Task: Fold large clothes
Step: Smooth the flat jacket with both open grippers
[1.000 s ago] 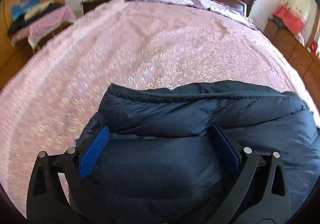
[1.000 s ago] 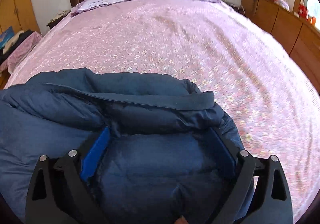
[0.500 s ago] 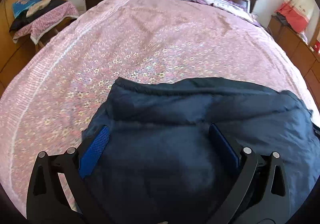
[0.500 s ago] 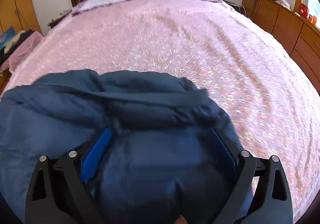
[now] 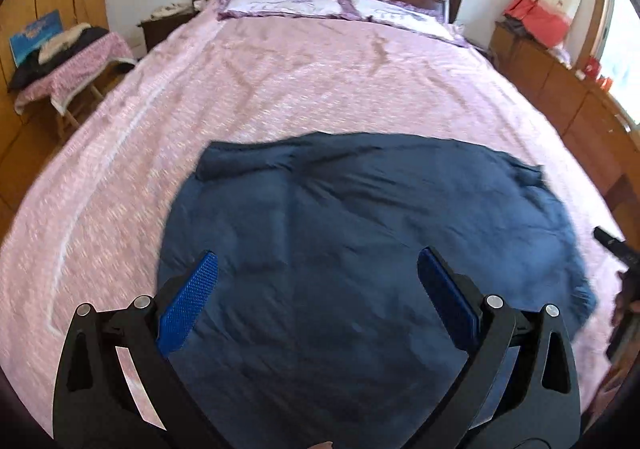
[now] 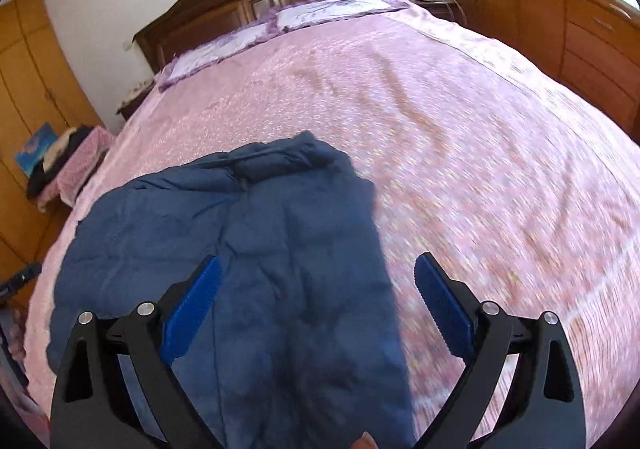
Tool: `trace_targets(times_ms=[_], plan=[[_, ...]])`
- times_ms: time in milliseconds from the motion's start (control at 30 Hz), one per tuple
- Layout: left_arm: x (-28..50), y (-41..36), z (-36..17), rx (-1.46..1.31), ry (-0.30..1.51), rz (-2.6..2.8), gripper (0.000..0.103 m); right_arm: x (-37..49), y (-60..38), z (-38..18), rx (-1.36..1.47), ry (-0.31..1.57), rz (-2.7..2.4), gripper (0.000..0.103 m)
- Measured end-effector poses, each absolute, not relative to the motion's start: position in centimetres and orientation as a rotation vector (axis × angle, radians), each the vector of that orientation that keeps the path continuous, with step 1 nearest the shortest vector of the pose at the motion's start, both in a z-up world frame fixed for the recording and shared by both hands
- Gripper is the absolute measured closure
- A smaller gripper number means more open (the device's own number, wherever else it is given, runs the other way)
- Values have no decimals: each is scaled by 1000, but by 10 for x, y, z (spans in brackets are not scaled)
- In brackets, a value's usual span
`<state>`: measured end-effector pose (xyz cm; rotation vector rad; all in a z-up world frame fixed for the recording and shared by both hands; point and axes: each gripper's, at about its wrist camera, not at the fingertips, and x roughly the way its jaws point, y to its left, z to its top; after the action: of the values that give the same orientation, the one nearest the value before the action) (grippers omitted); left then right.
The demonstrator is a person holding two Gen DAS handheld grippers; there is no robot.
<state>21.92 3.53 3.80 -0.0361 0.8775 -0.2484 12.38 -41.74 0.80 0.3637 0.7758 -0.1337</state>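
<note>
Both tongs are seen released and empty: the left gripper [image 5: 316,301] and the right gripper [image 6: 316,305] hover above the jacket [image 5: 360,249], with nothing between the pads. The jacket is laid flat at lower centre of the bed [image 5: 320,81]. It is judged puffy, soft, light and slippery; a seam or hem edge is best pinched.

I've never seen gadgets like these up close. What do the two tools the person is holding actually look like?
The left tool and the right tool look alike: two black plastic fingers forking into a V, with cut-out slots in the frame and silver round bolt heads at the joints. Each finger carries a flat blue pad with a fine dotted texture. No cables, markings or sleeves show.
</note>
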Motion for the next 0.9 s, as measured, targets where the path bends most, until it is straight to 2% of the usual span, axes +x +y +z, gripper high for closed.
trace_targets(times_ms=[300,700,900], plan=[[171,7,32,-54,874,-306,3,69,-439,-8,501,778,-148,8],[177,-42,-17,38,950,-247,3,56,-439,-76,730,872,-71,7],[185,-55,-40,100,1011,-232,3,64,-428,-85,755,847,-25,5]])
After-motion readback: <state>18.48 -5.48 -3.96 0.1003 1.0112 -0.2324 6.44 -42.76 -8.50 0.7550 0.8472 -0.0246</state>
